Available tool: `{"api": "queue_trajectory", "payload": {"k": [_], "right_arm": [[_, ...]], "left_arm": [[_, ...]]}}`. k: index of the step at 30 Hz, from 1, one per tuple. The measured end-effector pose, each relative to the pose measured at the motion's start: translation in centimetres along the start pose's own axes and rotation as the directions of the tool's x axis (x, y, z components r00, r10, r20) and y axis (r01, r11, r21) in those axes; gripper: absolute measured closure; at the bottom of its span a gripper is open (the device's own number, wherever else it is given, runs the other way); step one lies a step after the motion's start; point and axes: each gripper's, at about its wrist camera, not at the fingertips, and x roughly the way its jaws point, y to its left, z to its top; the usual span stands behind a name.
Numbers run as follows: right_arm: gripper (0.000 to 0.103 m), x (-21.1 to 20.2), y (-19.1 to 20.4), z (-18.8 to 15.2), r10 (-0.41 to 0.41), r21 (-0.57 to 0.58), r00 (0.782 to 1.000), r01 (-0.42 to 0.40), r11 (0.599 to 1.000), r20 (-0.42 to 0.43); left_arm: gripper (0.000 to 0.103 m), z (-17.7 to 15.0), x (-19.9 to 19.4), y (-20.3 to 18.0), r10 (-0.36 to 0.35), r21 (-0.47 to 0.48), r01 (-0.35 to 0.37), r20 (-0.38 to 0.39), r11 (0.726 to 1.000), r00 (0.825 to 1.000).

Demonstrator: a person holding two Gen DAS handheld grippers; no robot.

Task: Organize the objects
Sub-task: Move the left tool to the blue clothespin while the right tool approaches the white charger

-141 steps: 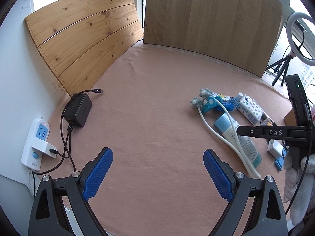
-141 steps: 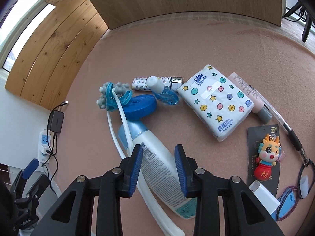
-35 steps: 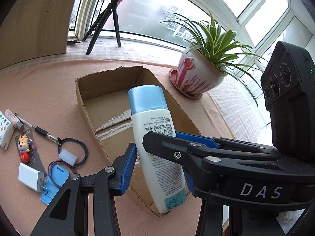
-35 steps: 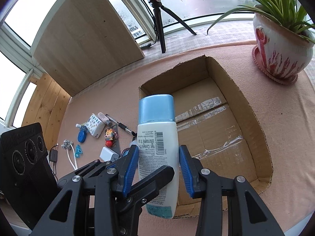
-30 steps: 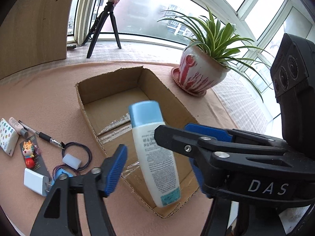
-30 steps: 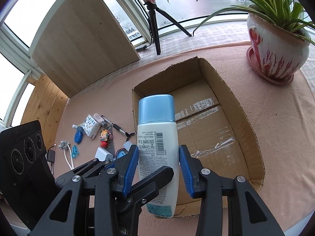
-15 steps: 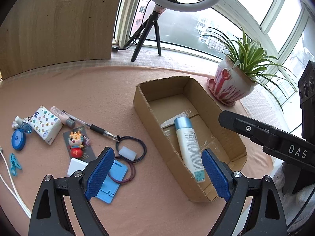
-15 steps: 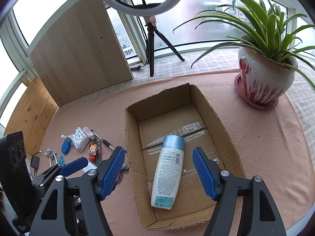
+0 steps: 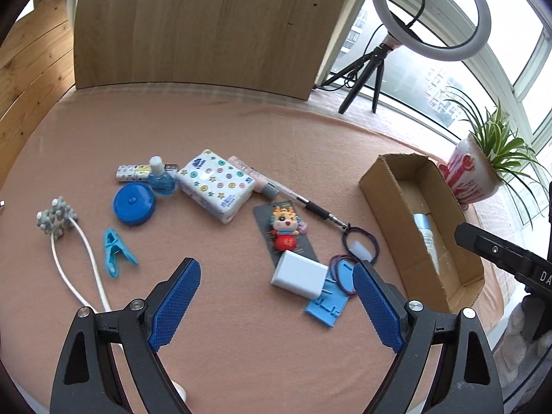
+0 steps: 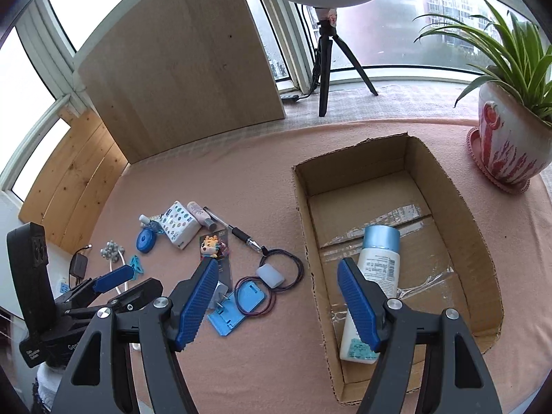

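Observation:
A white bottle with a blue cap (image 10: 376,276) lies flat inside the cardboard box (image 10: 303,227), free of both grippers. My right gripper (image 10: 277,265) hangs open and empty over the box's left wall. My left gripper (image 9: 274,269) is open and empty above the cloth, just short of a white charger (image 9: 298,274) and a blue stand (image 9: 327,302). Beyond lie a dragon toy card (image 9: 284,233), a pen (image 9: 310,207), hair ties (image 9: 360,241), a tissue pack (image 9: 215,184), a blue tape measure (image 9: 134,205), a blue clip (image 9: 115,257) and a corded massager (image 9: 57,219).
A potted plant (image 10: 507,145) stands right of the box near the table edge. A ring light on a tripod (image 9: 376,65) and a wooden board (image 9: 200,27) stand at the back. A black power adapter (image 10: 77,264) lies at the far left.
The right gripper opened and dropped the bottle into the box. The left gripper swung left, from the box to over the loose objects. The right gripper shifted slightly left.

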Motion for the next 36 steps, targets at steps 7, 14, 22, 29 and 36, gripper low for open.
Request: {"api": "queue_trajectory", "payload": {"k": [7,14,22,29,36], "right_arm": [[0.035,2.7,2.8,-1.2,0.045,-0.009,0.995,-0.046,0.999,-0.085],[0.035,5.3,5.4,-2.3,0.065,-0.023,0.987,-0.069,0.997,-0.145],[0.035,8.2,8.1,-2.6,0.044,-0.079,0.98,-0.061,0.995,-0.196],[0.035,11.1,10.1,-2.7,0.006,-0.142,0.97,-0.041,0.989,-0.241],[0.035,13.0,11.3,-2.7,-0.036,-0.206,0.962,-0.021,0.978,-0.272]], "left_arm": [[0.011,-0.9,-0.8,6.7,0.071,-0.078,-0.072,-0.021,0.994,0.997],[0.012,-1.9,-1.5,12.6,0.124,-0.145,-0.13,-0.05,0.981,0.991],[0.012,-2.2,-1.3,15.8,0.14,-0.157,-0.15,-0.073,0.976,0.987],[0.013,-1.4,0.4,14.9,0.142,-0.103,-0.151,-0.087,0.983,0.986],[0.016,-0.1,3.0,13.2,0.147,-0.041,-0.152,-0.105,0.988,0.984]]}}
